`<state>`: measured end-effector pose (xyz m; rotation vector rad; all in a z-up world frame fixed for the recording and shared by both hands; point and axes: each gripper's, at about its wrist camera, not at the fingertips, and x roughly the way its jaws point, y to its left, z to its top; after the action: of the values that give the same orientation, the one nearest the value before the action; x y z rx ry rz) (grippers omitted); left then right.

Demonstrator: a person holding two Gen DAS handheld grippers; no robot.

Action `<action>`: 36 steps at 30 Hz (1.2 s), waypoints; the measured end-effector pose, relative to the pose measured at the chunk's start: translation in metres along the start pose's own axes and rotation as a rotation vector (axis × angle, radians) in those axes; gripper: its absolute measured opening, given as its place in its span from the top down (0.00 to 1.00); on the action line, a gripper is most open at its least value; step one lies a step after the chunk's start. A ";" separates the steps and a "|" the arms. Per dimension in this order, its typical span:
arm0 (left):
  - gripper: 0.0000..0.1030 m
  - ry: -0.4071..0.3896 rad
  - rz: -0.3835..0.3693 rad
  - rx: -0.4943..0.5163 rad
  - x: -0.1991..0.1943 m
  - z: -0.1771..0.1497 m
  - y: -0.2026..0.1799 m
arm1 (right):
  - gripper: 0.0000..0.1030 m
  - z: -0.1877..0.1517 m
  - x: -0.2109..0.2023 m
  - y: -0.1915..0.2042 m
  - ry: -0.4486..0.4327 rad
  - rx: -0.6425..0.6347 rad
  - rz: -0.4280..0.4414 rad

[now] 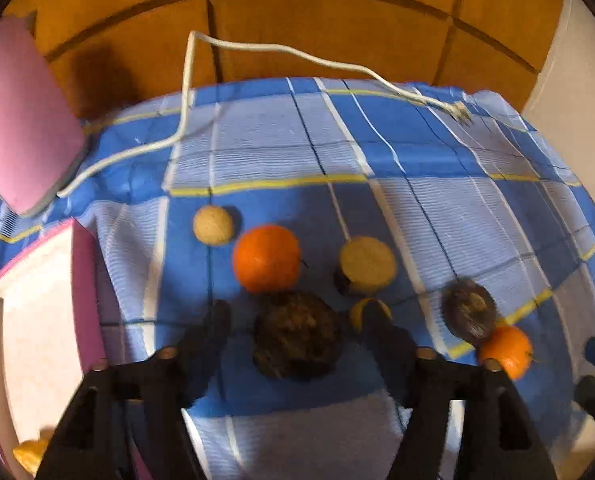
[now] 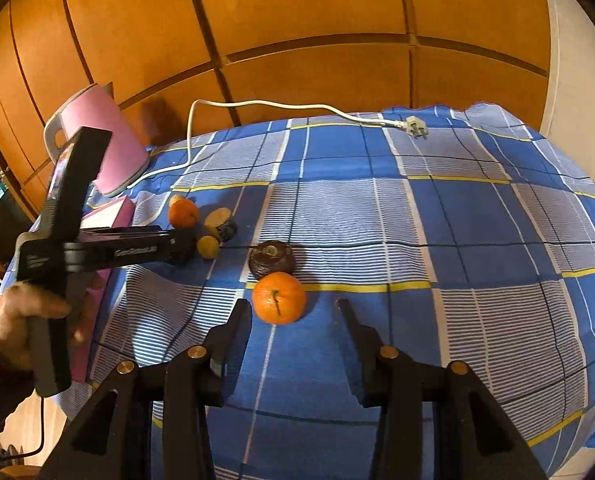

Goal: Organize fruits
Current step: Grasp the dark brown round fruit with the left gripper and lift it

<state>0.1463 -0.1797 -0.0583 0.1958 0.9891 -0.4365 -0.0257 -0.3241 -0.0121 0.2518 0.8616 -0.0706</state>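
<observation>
Several fruits lie on the blue checked cloth [image 1: 377,152]. In the left wrist view my left gripper [image 1: 297,312] is open with its fingers on either side of a dark brown round fruit [image 1: 297,338]. Beyond it lie an orange [image 1: 266,258], a small tan fruit [image 1: 212,225], a tan-topped fruit [image 1: 367,265], a small yellow fruit [image 1: 359,312], another dark fruit [image 1: 468,312] and a second orange [image 1: 507,350]. In the right wrist view my right gripper [image 2: 293,306] is open and empty, just short of that second orange [image 2: 279,298], with the dark fruit [image 2: 272,262] behind it.
A pink box [image 1: 37,320] with an orange piece [image 1: 29,452] inside stands at the left. A pink kettle [image 2: 109,140] with a white cord [image 2: 277,106] and plug [image 2: 415,126] sits at the back left. A wooden panel wall [image 2: 297,20] is behind the table.
</observation>
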 end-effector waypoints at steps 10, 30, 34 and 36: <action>0.30 -0.001 -0.090 -0.125 0.004 -0.011 0.028 | 0.58 0.002 0.011 -0.016 0.022 0.049 -0.011; 0.55 -0.055 -0.132 -0.067 -0.022 -0.021 0.024 | 0.47 0.042 0.078 0.014 0.130 -0.121 0.038; 0.55 -0.096 -0.136 -0.088 -0.045 -0.033 0.025 | 0.47 0.044 0.091 0.019 0.154 -0.137 0.028; 0.55 -0.098 -0.122 -0.094 -0.054 -0.040 0.025 | 0.47 0.044 0.097 0.025 0.158 -0.153 0.022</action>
<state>0.1016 -0.1286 -0.0350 0.0289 0.9256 -0.5048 0.0738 -0.3073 -0.0534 0.1243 1.0164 0.0362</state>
